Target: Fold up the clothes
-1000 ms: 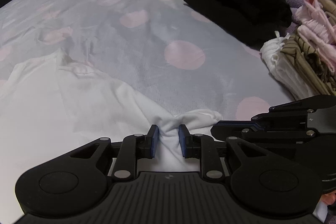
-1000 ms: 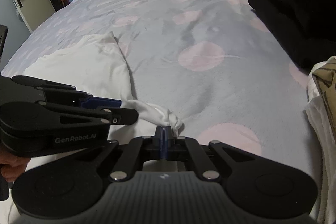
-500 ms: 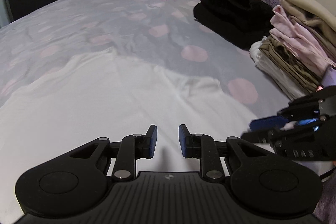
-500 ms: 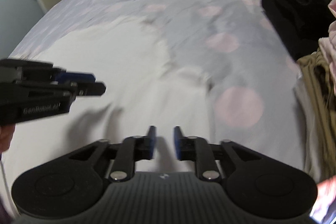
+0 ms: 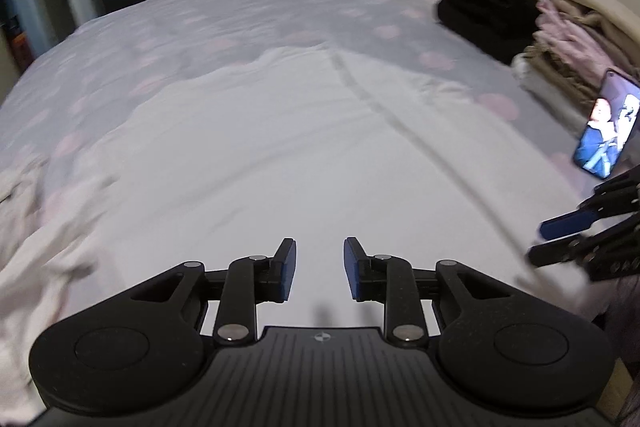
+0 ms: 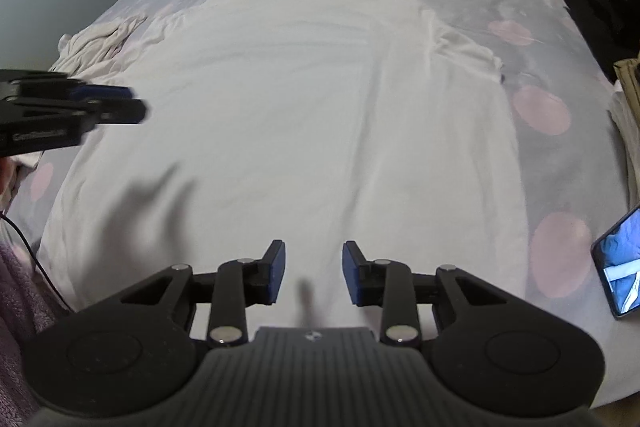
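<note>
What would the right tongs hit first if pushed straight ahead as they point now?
Most likely the white garment spread flat on the bed: it fills the view beyond the open right tongs. Nothing else lies in that line, though depth is unclear.

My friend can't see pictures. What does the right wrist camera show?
A white garment lies spread flat on a grey bed with pink dots, and the open right gripper hovers over its near edge, holding nothing. The left gripper pokes in from the left, and a lit phone lies at the right.
</note>
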The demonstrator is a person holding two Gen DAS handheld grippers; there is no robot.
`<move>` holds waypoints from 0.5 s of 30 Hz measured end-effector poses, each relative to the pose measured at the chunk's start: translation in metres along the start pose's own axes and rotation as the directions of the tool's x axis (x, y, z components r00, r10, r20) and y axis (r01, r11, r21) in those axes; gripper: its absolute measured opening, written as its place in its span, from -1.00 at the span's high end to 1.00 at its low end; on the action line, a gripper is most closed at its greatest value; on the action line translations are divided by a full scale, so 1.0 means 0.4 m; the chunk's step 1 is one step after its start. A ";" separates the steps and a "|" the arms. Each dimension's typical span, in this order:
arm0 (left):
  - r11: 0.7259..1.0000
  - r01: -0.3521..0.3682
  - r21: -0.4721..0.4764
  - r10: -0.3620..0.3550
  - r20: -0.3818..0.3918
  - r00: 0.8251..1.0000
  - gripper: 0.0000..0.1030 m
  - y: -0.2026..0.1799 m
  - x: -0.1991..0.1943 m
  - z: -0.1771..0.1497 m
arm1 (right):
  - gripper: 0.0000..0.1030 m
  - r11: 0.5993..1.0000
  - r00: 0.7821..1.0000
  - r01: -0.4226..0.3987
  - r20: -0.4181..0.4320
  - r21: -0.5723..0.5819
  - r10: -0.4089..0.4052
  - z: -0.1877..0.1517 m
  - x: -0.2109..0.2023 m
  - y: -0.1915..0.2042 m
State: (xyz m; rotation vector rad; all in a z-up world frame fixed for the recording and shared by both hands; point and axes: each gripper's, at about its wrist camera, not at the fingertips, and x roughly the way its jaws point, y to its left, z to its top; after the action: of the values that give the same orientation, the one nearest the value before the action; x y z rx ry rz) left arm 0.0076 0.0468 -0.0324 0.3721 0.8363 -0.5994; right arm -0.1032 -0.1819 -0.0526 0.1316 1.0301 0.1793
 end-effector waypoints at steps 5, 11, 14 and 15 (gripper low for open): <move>0.990 -0.136 -0.048 0.136 -0.014 0.991 0.53 0.157 -0.089 -0.023 | 0.30 0.997 0.998 -0.014 -0.062 -0.071 0.009 0.034 0.023 0.066; 0.932 -0.332 -0.148 0.328 -0.049 0.943 0.52 0.374 -0.162 -0.079 | 0.26 0.976 0.994 -0.027 -0.108 -0.218 0.003 0.094 0.041 0.173; 0.899 -0.401 -0.177 0.397 -0.061 0.916 0.36 0.455 -0.182 -0.125 | 0.15 0.954 0.994 -0.001 -0.106 -0.300 -0.032 0.114 0.046 0.209; 0.887 -0.423 -0.184 0.418 -0.063 0.906 0.16 0.480 -0.188 -0.142 | 0.14 0.950 0.994 0.003 -0.105 -0.313 -0.038 0.116 0.051 0.218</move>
State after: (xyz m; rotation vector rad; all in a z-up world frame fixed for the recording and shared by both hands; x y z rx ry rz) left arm 0.0560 0.2514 0.0056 0.3678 0.7954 -0.1062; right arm -0.0607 -0.0936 -0.0293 -0.1794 1.0987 0.3315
